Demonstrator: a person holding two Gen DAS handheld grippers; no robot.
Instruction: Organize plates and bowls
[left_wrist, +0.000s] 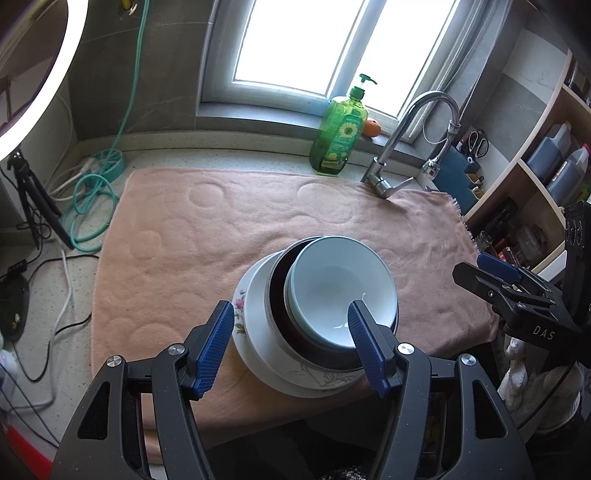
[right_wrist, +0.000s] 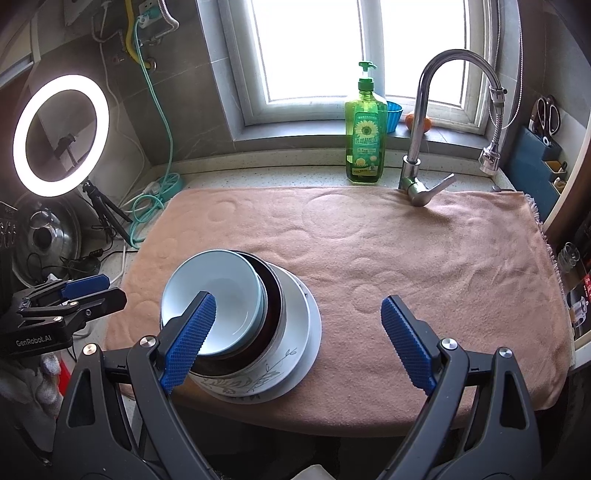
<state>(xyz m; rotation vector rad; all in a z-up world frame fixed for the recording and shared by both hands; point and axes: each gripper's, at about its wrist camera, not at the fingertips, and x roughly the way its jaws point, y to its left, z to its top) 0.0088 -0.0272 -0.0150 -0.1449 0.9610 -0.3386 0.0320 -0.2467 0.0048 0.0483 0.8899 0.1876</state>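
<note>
A stack of dishes stands on the pink towel (left_wrist: 207, 236) near its front edge: a pale blue bowl (left_wrist: 332, 280) on top, nested in a dark bowl (left_wrist: 277, 295), inside a white floral bowl (left_wrist: 255, 325), on a white plate (right_wrist: 312, 332). The blue bowl (right_wrist: 225, 295) also shows in the right wrist view. My left gripper (left_wrist: 290, 314) is open, above and in front of the stack. My right gripper (right_wrist: 298, 306) is open, just right of the stack, empty. The right gripper (left_wrist: 480, 271) shows at the right of the left view; the left gripper (right_wrist: 96, 290) shows at the left of the right view.
A green soap bottle (right_wrist: 364, 144) and a chrome faucet (right_wrist: 421, 140) stand behind the towel (right_wrist: 406, 258). A ring light (right_wrist: 61, 134) on a tripod, teal cable (right_wrist: 147, 206) and wires lie left. Shelves (left_wrist: 535, 177) with bottles stand right. An orange (left_wrist: 371, 127) sits on the sill.
</note>
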